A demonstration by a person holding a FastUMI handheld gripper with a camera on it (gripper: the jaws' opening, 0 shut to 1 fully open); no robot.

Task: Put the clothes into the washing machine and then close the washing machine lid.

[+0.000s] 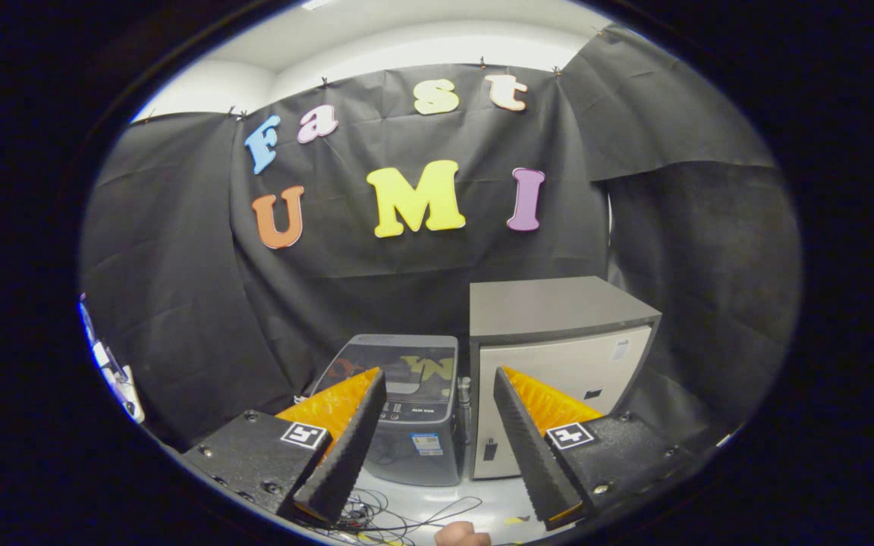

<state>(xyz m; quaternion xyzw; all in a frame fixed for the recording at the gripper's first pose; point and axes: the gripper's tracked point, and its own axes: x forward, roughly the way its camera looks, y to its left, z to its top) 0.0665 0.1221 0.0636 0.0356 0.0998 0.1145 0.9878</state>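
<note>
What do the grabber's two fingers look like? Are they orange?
Partly! The gripper has two wedge-shaped fingers with black ridged pads on the inner faces and bright orange ribbed plastic on the outer sides. Each finger sits on a black block with small screws and a white square tag carrying a black pattern. The fingers stand apart, open, with nothing between them.

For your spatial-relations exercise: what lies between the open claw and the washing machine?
In the gripper view, nothing solid: bare light floor with thin cables separates the open claw from the washing machine.

Lab booth: black cloth wall (179, 318), washing machine (414, 409), cabinet (558, 356)
</note>
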